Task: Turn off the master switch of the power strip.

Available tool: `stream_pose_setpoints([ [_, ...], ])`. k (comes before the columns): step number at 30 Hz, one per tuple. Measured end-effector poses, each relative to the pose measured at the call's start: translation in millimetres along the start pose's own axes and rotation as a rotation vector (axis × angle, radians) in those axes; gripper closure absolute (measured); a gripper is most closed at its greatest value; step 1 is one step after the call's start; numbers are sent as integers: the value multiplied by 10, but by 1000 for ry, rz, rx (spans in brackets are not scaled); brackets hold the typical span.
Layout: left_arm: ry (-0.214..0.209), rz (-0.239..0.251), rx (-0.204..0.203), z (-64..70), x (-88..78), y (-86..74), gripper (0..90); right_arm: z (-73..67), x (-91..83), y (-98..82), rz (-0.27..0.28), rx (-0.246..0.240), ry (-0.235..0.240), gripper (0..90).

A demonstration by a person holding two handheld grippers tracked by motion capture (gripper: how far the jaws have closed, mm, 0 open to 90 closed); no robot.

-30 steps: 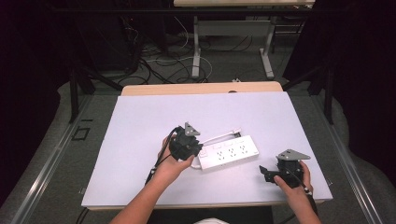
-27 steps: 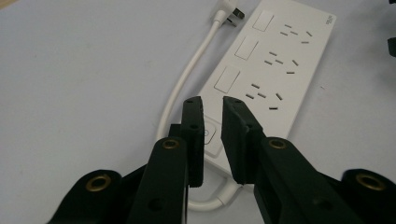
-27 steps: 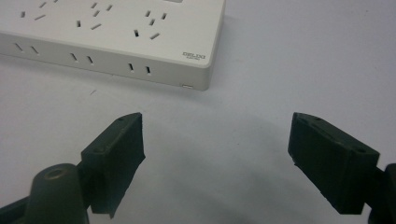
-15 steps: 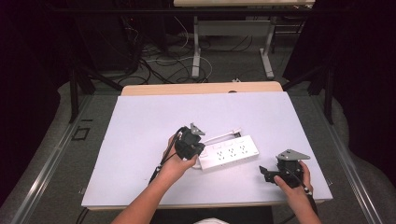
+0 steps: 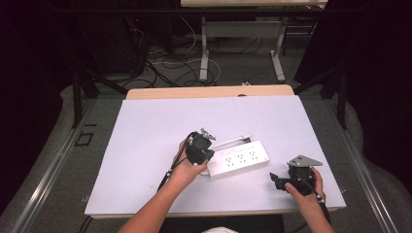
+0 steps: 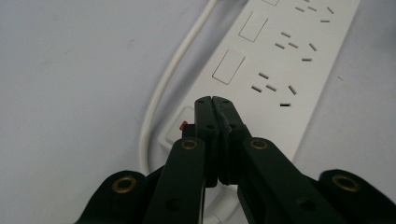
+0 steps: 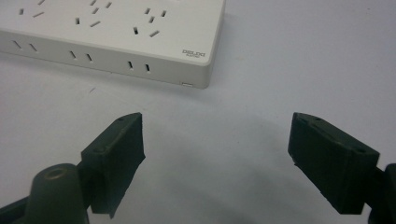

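Two grippers: the left gripper (image 6: 215,100), jaws together, possibly touched the strip's (image 6: 289,56) switch (image 6: 183,125); the right gripper (image 7: 215,140) gaped empty.

White table (image 5: 145,145) with one power strip on it

The matte white tabletop carries a white power strip (image 5: 239,159) lying flat, a little toward four o'clock of its centre, long axis running from eight to two o'clock. Its white cord (image 5: 232,141) curls on the surface along the strip's eleven o'clock side, ending near twelve o'clock of the strip.
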State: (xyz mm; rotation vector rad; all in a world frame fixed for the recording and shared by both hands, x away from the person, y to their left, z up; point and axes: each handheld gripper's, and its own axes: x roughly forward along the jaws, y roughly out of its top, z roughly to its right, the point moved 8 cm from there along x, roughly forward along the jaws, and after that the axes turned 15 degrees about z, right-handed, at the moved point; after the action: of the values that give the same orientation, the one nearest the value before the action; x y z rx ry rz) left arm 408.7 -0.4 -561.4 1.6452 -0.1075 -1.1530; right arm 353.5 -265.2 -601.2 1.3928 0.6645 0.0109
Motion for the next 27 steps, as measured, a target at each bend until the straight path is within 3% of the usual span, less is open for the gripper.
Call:
stream_pose_setpoints([
  [6,-6,-15,-29,-17,39,-18,899,-7,9,1,2,-7,10,179],
  [19,-11,-70,-39,-35,158,-119,900,-2,6,-4,1,-7,6,179],
  [27,4,-65,-35,-33,169,-123,900,-8,14,-6,-1,-6,5,179],
])
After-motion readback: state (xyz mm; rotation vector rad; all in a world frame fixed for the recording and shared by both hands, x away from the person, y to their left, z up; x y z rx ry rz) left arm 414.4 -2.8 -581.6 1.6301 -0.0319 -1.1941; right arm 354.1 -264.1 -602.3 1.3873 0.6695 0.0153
